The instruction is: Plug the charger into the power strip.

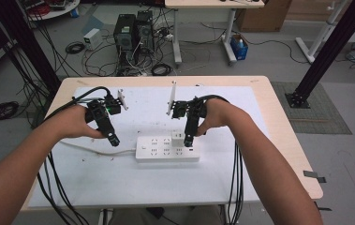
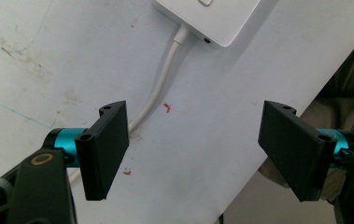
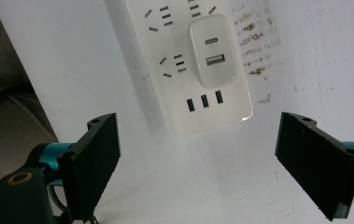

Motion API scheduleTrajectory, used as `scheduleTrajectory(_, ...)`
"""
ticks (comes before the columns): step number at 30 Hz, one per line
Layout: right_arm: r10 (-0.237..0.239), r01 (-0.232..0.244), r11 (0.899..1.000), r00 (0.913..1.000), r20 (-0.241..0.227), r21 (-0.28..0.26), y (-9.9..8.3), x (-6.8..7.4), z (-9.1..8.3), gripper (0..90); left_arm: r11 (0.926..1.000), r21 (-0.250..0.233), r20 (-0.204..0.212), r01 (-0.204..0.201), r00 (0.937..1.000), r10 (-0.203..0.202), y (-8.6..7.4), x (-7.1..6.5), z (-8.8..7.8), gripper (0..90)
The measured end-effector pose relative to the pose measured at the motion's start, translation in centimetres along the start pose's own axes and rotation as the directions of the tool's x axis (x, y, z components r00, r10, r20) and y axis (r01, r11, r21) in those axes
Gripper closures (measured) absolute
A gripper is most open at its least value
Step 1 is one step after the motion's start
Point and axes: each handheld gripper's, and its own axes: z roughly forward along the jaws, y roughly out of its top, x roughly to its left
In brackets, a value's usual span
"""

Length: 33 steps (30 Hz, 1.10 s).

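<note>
A white power strip (image 1: 166,150) lies flat on the white mat in the middle of the table. A white USB charger (image 1: 177,137) is plugged into its far right part. In the right gripper view the charger (image 3: 212,49) sits on the strip (image 3: 174,93) beyond the jaws, above three small USB ports. My right gripper (image 1: 189,139) (image 3: 205,163) hangs over that end, open, with nothing between its jaws. My left gripper (image 1: 114,140) (image 2: 193,149) is open left of the strip, over its white cord (image 2: 158,88), with the strip's corner (image 2: 212,21) ahead.
The white mat (image 1: 133,183) covers most of a wooden table (image 1: 283,140). Black cables trail from both grippers over the table's near edge. The person's legs show past the mat's edge (image 2: 343,84). Computers and cables stand on the floor behind the table.
</note>
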Motion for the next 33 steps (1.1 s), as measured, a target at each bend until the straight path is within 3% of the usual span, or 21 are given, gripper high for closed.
scheduleTrajectory(7, 0.001, 0.0, 1.0, 0.9999, 0.011, -0.018, -1.5, 1.0, -1.3, 13.6, 0.9997, 0.001, 0.003, -0.024, 0.9997, 0.024, 0.1, -0.5, -0.4, 24.8)
scheduleTrajectory(21, 0.027, -0.026, 1.0, 0.9983, 0.052, -0.015, -4.8, 2.2, -3.6, 13.6, 0.9996, -0.015, -0.004, -0.023, 0.9997, 0.023, -0.6, -1.2, -1.9, 24.8)
scheduleTrajectory(24, 0.023, -0.022, 1.0, 0.9979, 0.061, -0.008, -5.2, 2.3, -3.8, 13.5, 0.9994, -0.019, -0.007, -0.029, 0.9996, 0.029, -0.6, -1.5, -2.3, 24.8)
scheduleTrajectory(25, 0.047, -0.046, 0.999, 0.9973, 0.056, -0.012, -5.4, 2.5, -3.9, 13.6, 0.9992, -0.02, -0.008, -0.035, 0.9994, 0.035, -0.5, -1.6, -2.5, 24.8)
scheduleTrajectory(27, 0.052, -0.051, 0.999, 0.9968, 0.06, -0.017, -5.6, 2.5, -4.0, 13.5, 0.9988, -0.03, -0.006, -0.038, 0.9993, 0.038, -0.5, -1.8, -2.7, 24.8)
scheduleTrajectory(33, 0.035, -0.033, 0.999, 0.9969, 0.071, -0.019, -5.7, 2.4, -4.0, 13.5, 0.9991, -0.021, -0.01, -0.036, 0.9993, 0.036, -0.6, -2.0, -2.7, 24.8)
